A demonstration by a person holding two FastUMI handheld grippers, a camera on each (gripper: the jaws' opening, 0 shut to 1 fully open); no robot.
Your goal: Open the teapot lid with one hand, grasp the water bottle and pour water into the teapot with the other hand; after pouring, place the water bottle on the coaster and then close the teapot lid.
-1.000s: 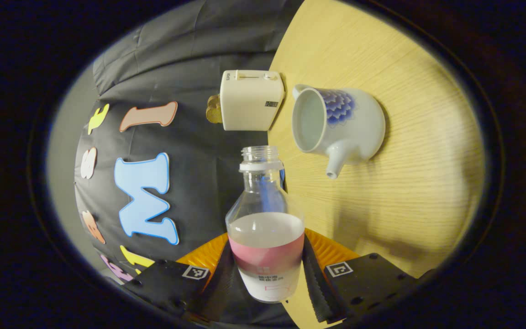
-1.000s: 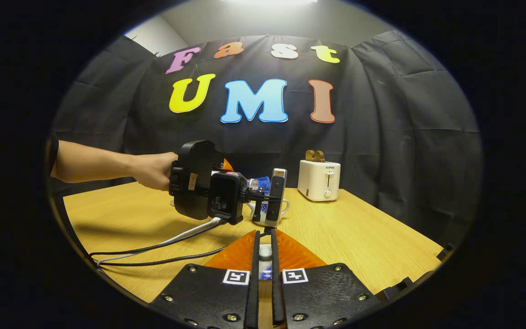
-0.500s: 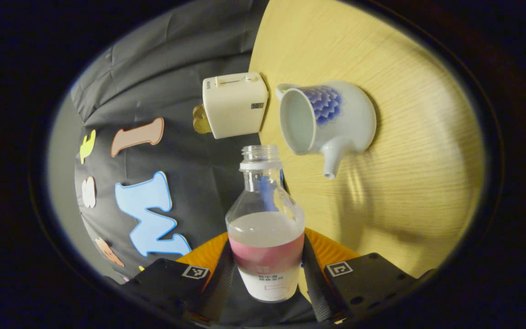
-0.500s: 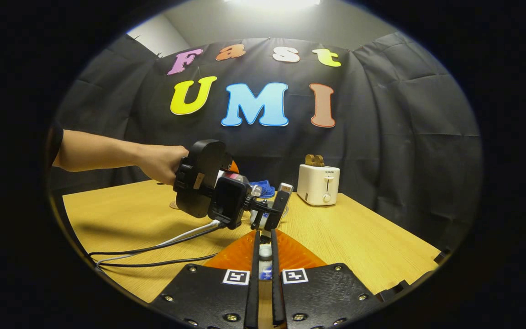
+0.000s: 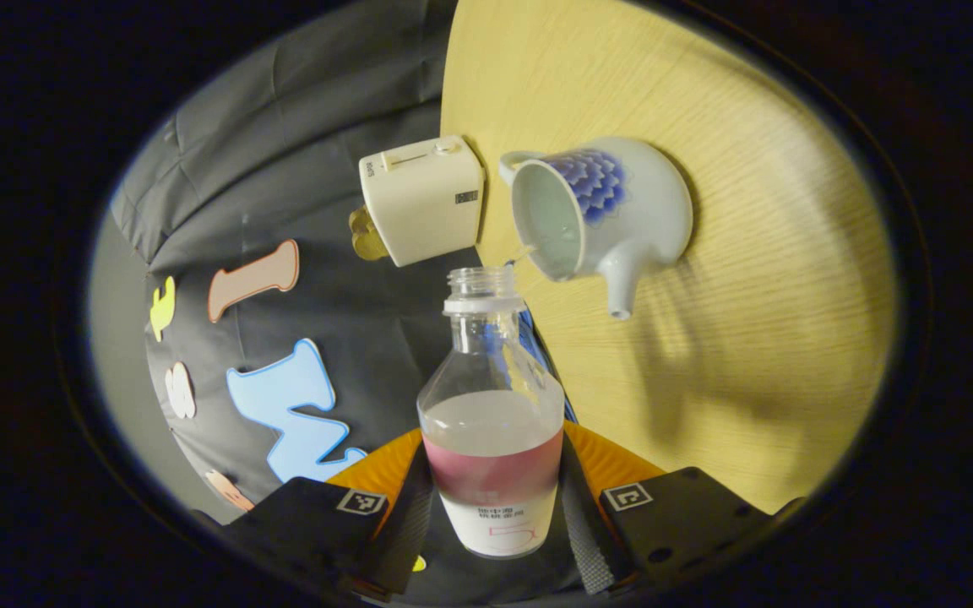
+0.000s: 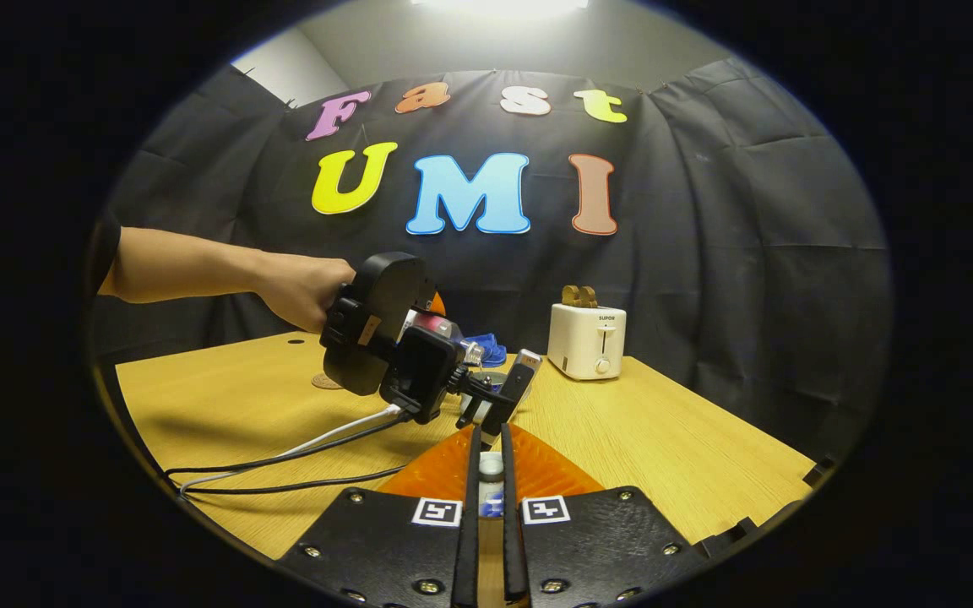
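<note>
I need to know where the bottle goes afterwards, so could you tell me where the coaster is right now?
In the right gripper view the coaster lies flat on the table, left of centre, just below the hand holding the left gripper.

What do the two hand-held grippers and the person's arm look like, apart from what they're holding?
Each hand-held gripper has black bolted plates with square black-and-white tags and an orange ribbed wedge behind them: left hand-held gripper, right hand-held gripper. From the right gripper view, the left one is a bulky black housing trailing white and black cables. The arm shows a dark short sleeve.
</note>
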